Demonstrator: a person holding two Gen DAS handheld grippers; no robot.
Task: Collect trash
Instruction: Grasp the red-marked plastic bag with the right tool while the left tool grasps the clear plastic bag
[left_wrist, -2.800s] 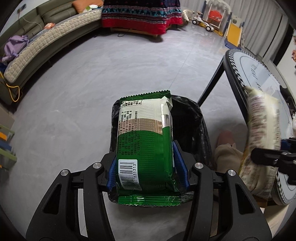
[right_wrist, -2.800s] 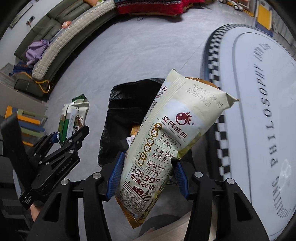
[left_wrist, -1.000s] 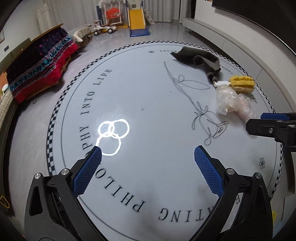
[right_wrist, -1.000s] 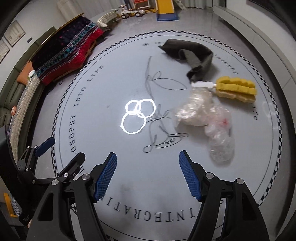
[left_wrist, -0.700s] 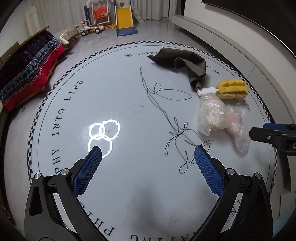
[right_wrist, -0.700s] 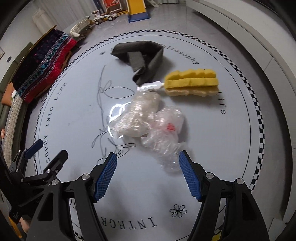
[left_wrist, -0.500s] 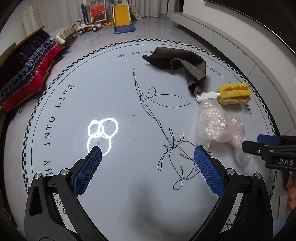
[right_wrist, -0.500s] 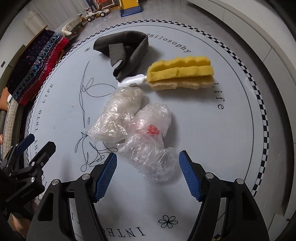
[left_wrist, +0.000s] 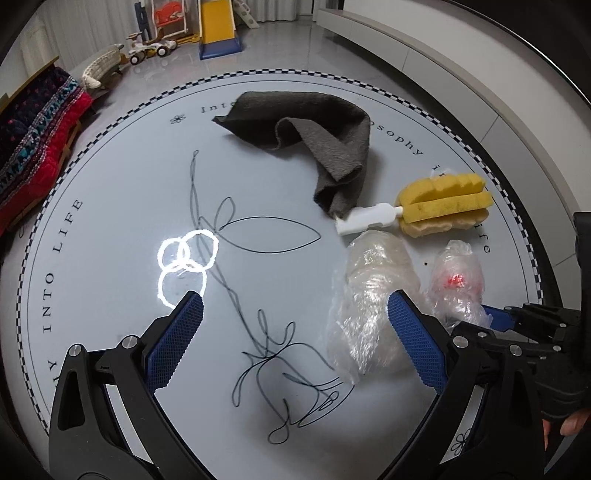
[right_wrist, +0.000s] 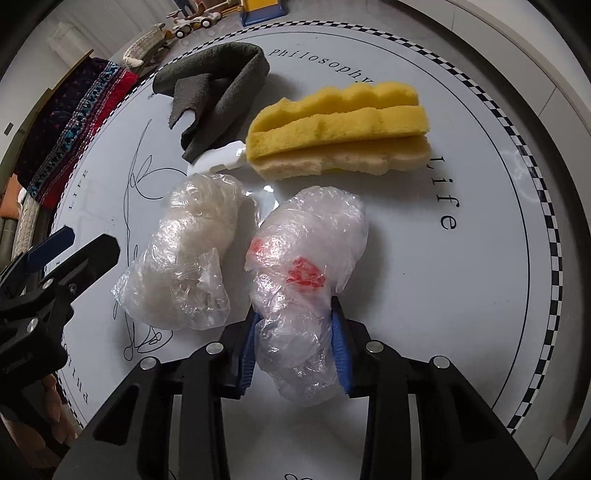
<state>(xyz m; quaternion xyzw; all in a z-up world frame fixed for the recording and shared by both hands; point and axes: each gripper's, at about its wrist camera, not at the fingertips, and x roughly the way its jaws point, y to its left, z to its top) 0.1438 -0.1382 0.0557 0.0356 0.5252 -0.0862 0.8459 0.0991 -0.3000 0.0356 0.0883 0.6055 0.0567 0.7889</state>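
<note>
My right gripper (right_wrist: 293, 341) is closing on the near end of the red-marked bag (right_wrist: 306, 273), a crumpled clear plastic bag lying on the counter (right_wrist: 461, 295). The blue fingers (right_wrist: 338, 350) already touch the film on both sides, with the bag's tail bunched between them. My left gripper (left_wrist: 295, 347) has its fingers wide apart with nothing between them, and the right-hand one sits against the near right side of the plain bag (left_wrist: 369, 306), which lies just left of the first.

The worry on the right is that I only have thin, slippery film. If the fingers pinch a loose fold and not the bulk, the bag could slide out when I lift, or stretch and trail along the counter. The two bags lie touching, or nearly so, so lifting one may drag the other.

On the left, the plain bag is off to the right of my open fingers, not centred. Closing from here would probably catch only an edge or push it sideways toward the right gripper.

Just beyond the bags lie the yellow sponge brush (right_wrist: 340, 129) and the grey cloth (right_wrist: 218, 92). I judge neither to be trash, so a sloppy sweep could knock the brush's white handle.

As for contents: one bag shows a red patch, print or something inside, I cannot tell; the other looks whitish, its contents unclear. No bin is in view.
</note>
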